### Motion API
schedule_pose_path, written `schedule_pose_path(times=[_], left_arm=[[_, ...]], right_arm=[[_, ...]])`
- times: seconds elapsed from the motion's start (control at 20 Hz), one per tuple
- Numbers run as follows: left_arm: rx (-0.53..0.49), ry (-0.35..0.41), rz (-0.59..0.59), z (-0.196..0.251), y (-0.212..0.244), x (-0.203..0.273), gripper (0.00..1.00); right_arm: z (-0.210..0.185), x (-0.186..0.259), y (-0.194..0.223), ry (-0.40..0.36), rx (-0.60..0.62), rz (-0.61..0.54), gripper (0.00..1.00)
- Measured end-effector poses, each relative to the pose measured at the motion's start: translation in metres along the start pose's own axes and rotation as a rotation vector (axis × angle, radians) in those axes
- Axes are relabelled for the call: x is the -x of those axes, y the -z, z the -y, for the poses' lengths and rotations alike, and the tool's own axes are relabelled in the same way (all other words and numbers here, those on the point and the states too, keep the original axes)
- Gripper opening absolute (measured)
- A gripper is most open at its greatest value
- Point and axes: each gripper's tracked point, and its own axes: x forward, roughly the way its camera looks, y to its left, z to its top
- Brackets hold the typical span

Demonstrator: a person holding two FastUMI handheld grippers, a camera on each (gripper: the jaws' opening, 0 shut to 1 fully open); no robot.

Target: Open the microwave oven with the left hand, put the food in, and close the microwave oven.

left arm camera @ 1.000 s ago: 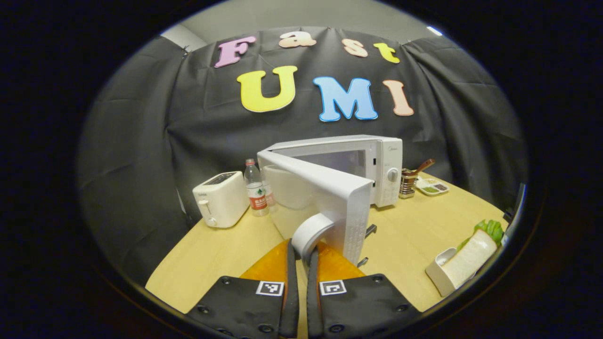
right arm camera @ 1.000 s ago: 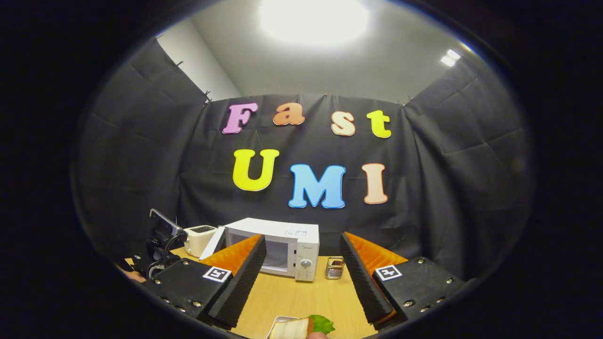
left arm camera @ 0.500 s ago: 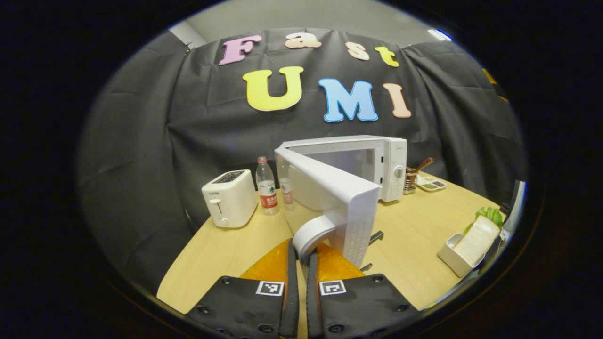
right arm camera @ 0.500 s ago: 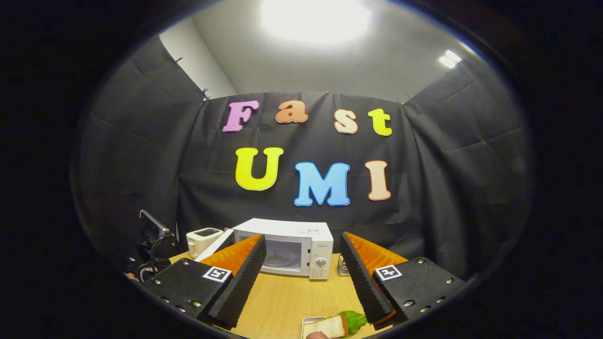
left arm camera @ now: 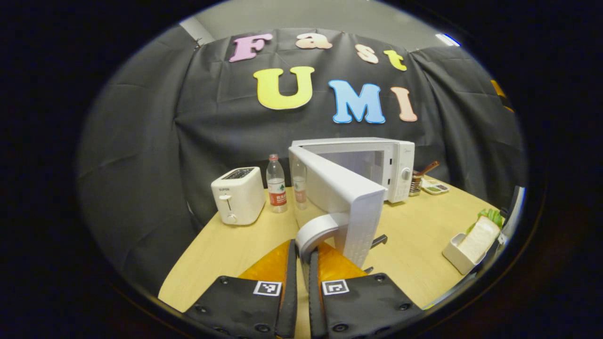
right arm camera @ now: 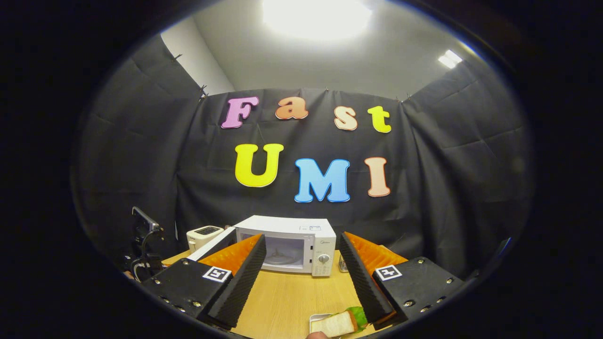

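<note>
- Left tool (left arm camera: 301, 256): its two fingers are pressed together on the rounded white door handle (left arm camera: 314, 230), pinching it from both sides.
- Microwave oven (left arm camera: 377, 165): stands toward the back of the light wooden worktop (left arm camera: 221, 254); its door (left arm camera: 346, 200) is swung wide open toward the camera, exposing the cavity. In the right gripper view the oven (right arm camera: 301, 242) shows its open cavity and control panel, with the door (right arm camera: 209, 244) angled out to the left.
- Right tool (right arm camera: 301, 278): fingers spread wide apart, holding nothing, raised above the worktop (right arm camera: 292, 301).
- Food: a sandwich with green lettuce (left arm camera: 480, 230) sits in a small white tray (left arm camera: 454, 249) near the worktop's right edge, well apart from the oven; in the right gripper view the sandwich (right arm camera: 339, 322) lies just below the spread fingers.
- Background items: a white toaster (left arm camera: 238, 195) and a water bottle (left arm camera: 276, 190) left of the door; a utensil holder (left arm camera: 417, 181) and a small dish (left arm camera: 435, 188) right of the oven.
</note>
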Motion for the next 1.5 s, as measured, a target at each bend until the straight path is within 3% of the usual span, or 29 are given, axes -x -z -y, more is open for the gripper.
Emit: schedule_pose_path(times=[0.1, 0.15, 0.45, 0.5, 0.6, 0.7, 0.95, 1.2, 1.25, 1.5], left_arm=[[-0.018, -0.053, 0.008, -0.002, 0.000, 0.014, 0.23], [-0.032, -0.070, 0.023, -0.001, -0.004, 0.025, 0.21], [-0.020, -0.157, 0.123, 0.012, -0.053, 0.087, 0.85], [-0.020, -0.180, 0.153, 0.015, -0.068, 0.097, 1.00], [-0.024, -0.209, 0.211, 0.020, -0.094, 0.115, 0.94], [-0.018, -0.228, 0.266, 0.026, -0.118, 0.132, 1.00], [-0.007, -0.254, 0.392, 0.050, -0.178, 0.166, 1.00], [-0.032, -0.269, 0.445, 0.067, -0.203, 0.183, 0.94], [-0.030, -0.272, 0.444, 0.069, -0.206, 0.185, 1.00], [-0.021, -0.310, 0.443, 0.068, -0.208, 0.191, 1.00]], right_arm=[[0.009, -0.001, 0.001, -0.012, -0.001, -0.006, 0.95], [0.015, -0.003, 0.002, -0.019, -0.004, -0.008, 0.95], [0.051, -0.015, 0.022, -0.076, -0.042, -0.089, 0.95], [0.058, -0.016, 0.026, -0.083, -0.050, -0.103, 0.95], [0.070, -0.018, 0.034, -0.096, -0.067, -0.132, 0.95], [0.083, -0.024, 0.048, -0.109, -0.089, -0.176, 0.95], [0.103, -0.036, 0.099, -0.152, -0.200, -0.367, 0.96], [0.111, -0.033, 0.146, -0.183, -0.343, -0.550, 0.96], [0.111, -0.033, 0.155, -0.182, -0.365, -0.579, 0.96], [0.116, -0.031, 0.208, -0.186, -0.436, -0.735, 0.96]])
